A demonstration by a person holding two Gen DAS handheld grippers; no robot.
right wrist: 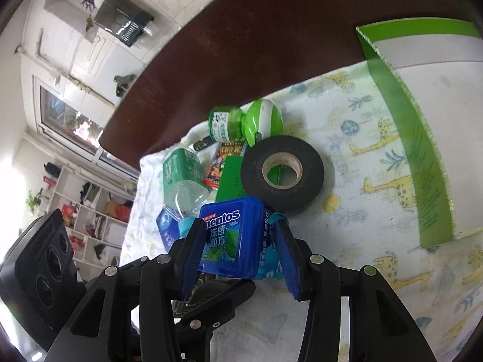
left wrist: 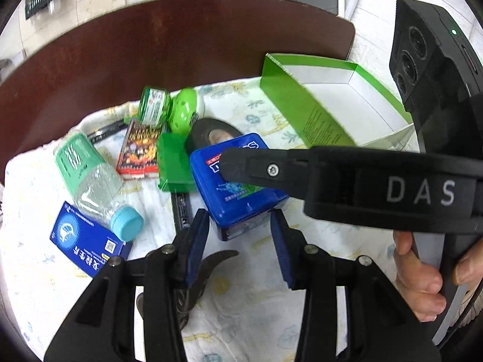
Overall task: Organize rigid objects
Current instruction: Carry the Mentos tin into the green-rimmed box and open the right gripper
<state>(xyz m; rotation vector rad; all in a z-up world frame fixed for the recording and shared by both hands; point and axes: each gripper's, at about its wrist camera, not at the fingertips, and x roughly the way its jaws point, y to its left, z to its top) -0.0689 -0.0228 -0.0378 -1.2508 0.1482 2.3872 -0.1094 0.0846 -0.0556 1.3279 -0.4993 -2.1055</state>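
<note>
"On the printed cloth (left wrist: 265,259), where is the blue mint box (left wrist: 238,187) relative to the two grippers?"

"Right between both of them. The right gripper (right wrist: 238,224) has a blue pad on each side of the box (one pad overlaps its left face, the other lies along its right edge) and pinches it. From the right wrist the box looks tipped up, with its printed lid facing the camera."

"And the left gripper (left wrist: 240,223)?"

"Its pads flank the near end of the same box. Whether they press on it or only stand beside it cannot be told. From the left wrist, one black finger of the right gripper reaches in from the right across the lid, and a hand (left wrist: 419,274) grips that tool's handle."

"What lies around the box?"

"A black tape roll (right wrist: 282,175) is just behind it. A clear bottle (left wrist: 90,175) with a teal cap lies on its side to the left. The open green carton (left wrist: 317,99) stands well apart at the far right."
</note>
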